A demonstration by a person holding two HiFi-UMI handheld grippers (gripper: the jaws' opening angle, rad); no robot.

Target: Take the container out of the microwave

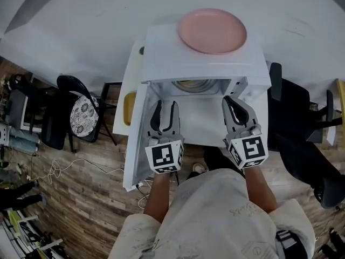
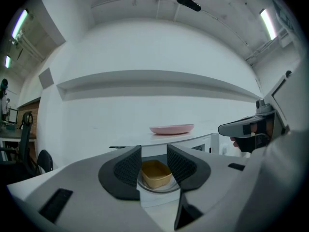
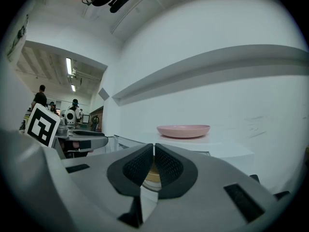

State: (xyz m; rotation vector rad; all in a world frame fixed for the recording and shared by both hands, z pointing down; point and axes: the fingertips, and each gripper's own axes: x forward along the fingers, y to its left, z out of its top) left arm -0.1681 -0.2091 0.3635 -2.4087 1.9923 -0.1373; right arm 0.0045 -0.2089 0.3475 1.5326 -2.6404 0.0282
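A white microwave (image 1: 205,63) stands with its door (image 1: 137,139) swung open to the left. Inside it, a yellow container (image 1: 188,83) rests on the glass turntable, mostly hidden under the top edge in the head view. In the left gripper view the container (image 2: 155,174) shows through the gap between the jaws, some way ahead. My left gripper (image 1: 166,106) (image 2: 154,161) is open and empty, in front of the cavity's left half. My right gripper (image 1: 232,101) (image 3: 154,151) is shut on nothing, in front of the right half; a sliver of the container (image 3: 152,174) shows behind its pads.
A pink plate (image 1: 212,30) (image 2: 171,128) (image 3: 183,130) lies on top of the microwave. A black chair with a patterned cushion (image 1: 81,112) stands at the left, a black office chair (image 1: 302,134) at the right. Cables (image 1: 59,169) trail over the wooden floor.
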